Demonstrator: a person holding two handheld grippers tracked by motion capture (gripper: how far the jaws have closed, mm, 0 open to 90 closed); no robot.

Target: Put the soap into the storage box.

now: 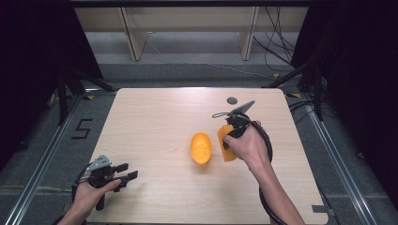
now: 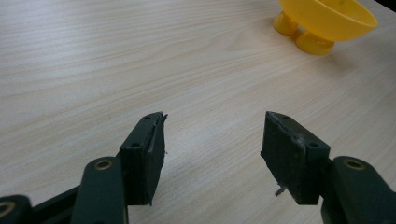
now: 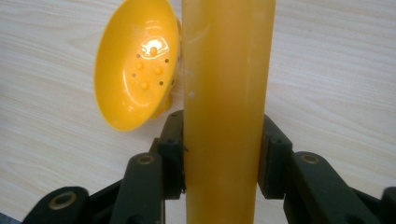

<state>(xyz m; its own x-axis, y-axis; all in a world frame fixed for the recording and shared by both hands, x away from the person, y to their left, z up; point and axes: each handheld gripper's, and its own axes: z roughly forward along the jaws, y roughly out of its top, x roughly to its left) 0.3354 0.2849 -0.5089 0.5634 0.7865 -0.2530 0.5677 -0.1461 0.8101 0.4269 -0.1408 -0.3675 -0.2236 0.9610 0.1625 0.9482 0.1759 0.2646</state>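
Left gripper (image 1: 126, 177), near the table's left front corner: a hand is holding it low over the pale wood-grain table (image 1: 155, 117), its jaws standing apart with nothing between them. In the left gripper view the same gripper (image 2: 212, 140) is pointing across bare tabletop, with the yellow oval plastic dish (image 2: 327, 21) sitting farther off at the upper right, its far rim cut off by the frame edge; two rounded feet are showing beneath it.

Centre of the table: the yellow dish (image 1: 201, 147) is resting alone, just beside the right hand's load and apart from it. In the right gripper view the dish (image 3: 135, 63) is showing small holes and raised bumps on its inner face.

Right of centre: the right gripper (image 3: 219, 154) is clamping an orange plastic cylindrical piece (image 3: 226, 93) from both sides. Both ends of that piece are running out of frame. From the high view the hand (image 1: 246, 145) is covering much of the orange piece (image 1: 226, 143), so its full shape is hard to make out.
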